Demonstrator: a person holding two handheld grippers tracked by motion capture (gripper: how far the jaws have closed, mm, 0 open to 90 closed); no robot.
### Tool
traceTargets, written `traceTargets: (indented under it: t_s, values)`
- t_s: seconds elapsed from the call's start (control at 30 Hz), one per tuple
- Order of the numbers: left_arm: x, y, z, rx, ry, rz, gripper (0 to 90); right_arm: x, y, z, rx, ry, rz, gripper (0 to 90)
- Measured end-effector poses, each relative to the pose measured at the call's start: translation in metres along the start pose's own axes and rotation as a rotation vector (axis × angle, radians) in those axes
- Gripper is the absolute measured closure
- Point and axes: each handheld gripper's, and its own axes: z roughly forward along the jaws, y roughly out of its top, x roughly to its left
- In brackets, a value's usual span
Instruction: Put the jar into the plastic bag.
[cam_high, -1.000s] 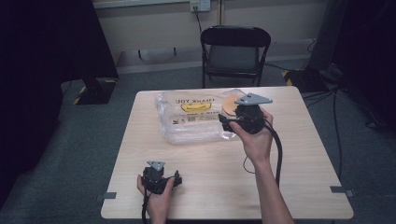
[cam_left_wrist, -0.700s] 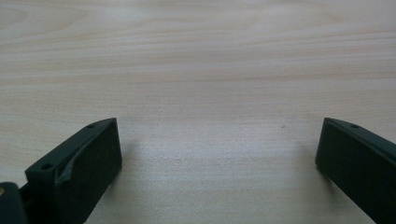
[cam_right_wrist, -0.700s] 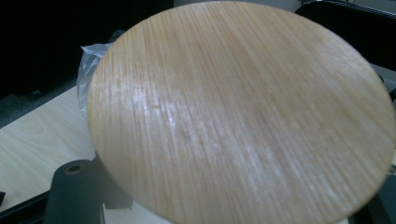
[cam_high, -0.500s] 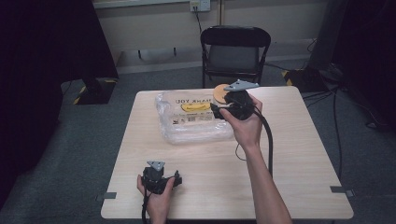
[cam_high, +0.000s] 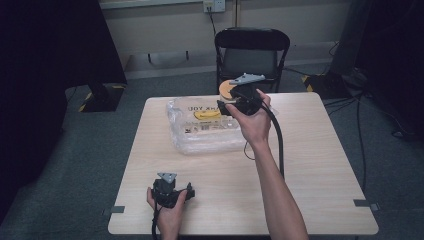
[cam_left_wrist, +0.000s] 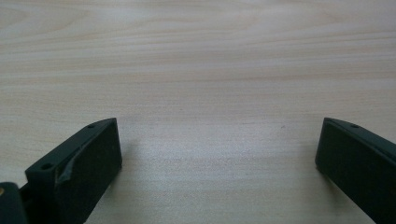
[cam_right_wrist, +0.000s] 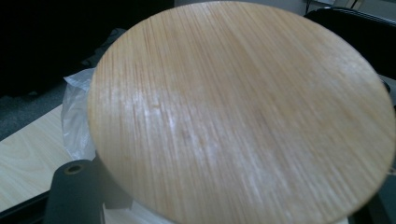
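Note:
A round wooden disc (cam_high: 227, 89) is clamped in my right gripper (cam_high: 226, 102), which is shut on its edge and held in the air above the far part of a clear plastic bag (cam_high: 200, 135). In the right gripper view the disc (cam_right_wrist: 238, 112) looms close, its grain face towards the camera, with one black jaw at the lower left. The bag lies on the far half of the table and carries a yellow label (cam_high: 207, 114). My left gripper (cam_high: 191, 193) rests near the front edge, open, its jaws wide apart over bare wood (cam_left_wrist: 215, 93).
The light wooden table (cam_high: 320, 165) has free surface to the right and in front of the bag. A black folding chair (cam_high: 250, 55) stands behind the far edge. The right gripper's cable (cam_high: 278, 140) hangs along the forearm. Crumpled bag plastic (cam_right_wrist: 77, 112) lies below the disc.
The right hand has carried the disc to the left and farther away, rising slightly, from beside the bag's right end to above its far edge. The left gripper has stayed put.

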Motion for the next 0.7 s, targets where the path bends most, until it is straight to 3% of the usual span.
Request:
traceTargets:
  t_s: [0.27,0.7]
  values:
    - [0.0,0.0,0.0,0.001,0.0,0.002,0.0,0.003,0.003,0.024,0.016,0.006,-0.001,26.3]
    - [0.0,0.0,0.0,0.002,0.0,0.001,0.0,-0.001,-0.007,0.075,0.068,-0.002,0.013,26.3]
